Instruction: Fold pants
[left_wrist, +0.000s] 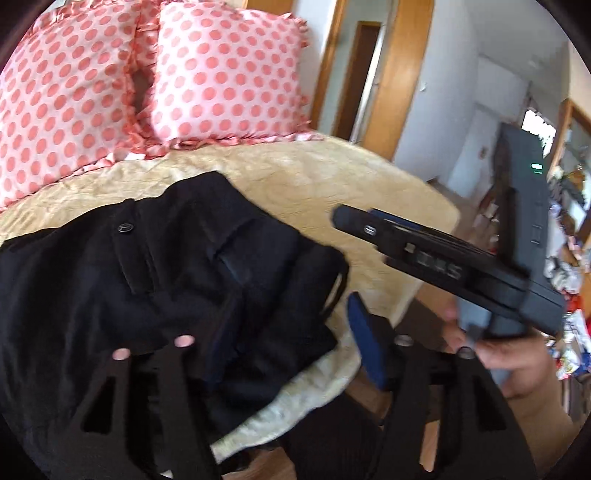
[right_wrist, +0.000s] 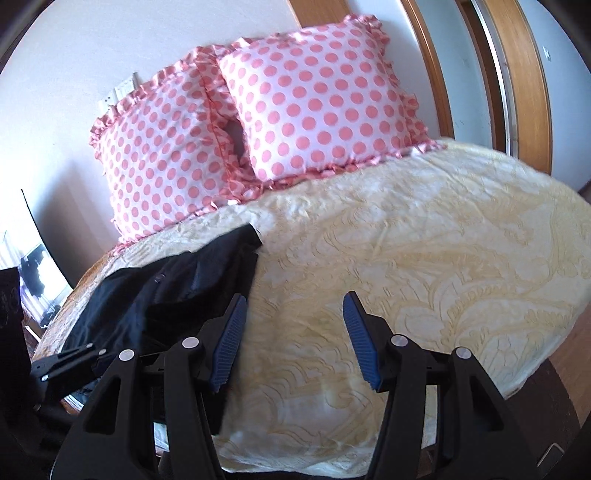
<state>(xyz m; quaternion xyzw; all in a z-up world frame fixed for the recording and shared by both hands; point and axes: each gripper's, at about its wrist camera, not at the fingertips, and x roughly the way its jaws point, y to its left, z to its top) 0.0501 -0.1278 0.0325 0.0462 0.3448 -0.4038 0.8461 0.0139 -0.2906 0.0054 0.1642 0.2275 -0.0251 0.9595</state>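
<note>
We see two pink polka-dot pillows (right_wrist: 236, 122) with ruffled edges leaning side by side against the white wall (right_wrist: 66, 55) at the head of the bed. A cream patterned bedspread (right_wrist: 424, 240) covers the bed. Beyond it stands a wooden door frame (right_wrist: 524, 74).

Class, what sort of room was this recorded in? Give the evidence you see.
Most likely a bedroom: a bed under a cream bedspread, two pink polka-dot pillows against the wall, and black pants lying on the bed.
</note>
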